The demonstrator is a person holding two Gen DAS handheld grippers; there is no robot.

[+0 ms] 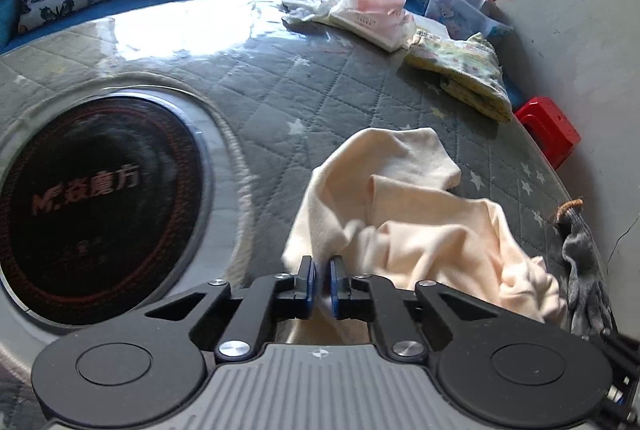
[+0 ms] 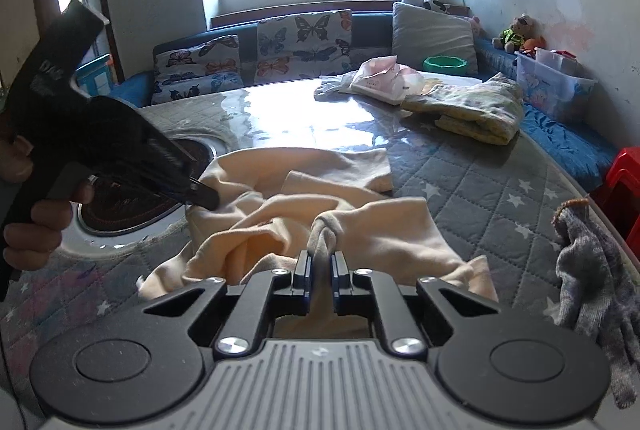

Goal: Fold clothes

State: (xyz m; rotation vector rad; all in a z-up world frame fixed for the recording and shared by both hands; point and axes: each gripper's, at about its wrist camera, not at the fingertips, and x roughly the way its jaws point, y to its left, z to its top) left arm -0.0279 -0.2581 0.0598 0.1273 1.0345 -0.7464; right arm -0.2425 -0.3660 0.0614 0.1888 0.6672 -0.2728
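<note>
The cream garment [image 1: 400,213] lies crumpled on the table [image 1: 280,89]. The left gripper [image 1: 322,282] pinches its left edge; the right gripper [image 2: 321,280] clamps a raised fold.

Black linkage gripper [image 1: 322,270], blue-padded fingers [image 1: 307,272], ribbed grey body, silver screws.

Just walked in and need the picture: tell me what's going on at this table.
A person is folding clothes with two handheld grippers. The left gripper and the right gripper are each shut on the crumpled cream garment, which lies unfolded on the quilted table. A folded patterned cloth sits farther back.
</note>
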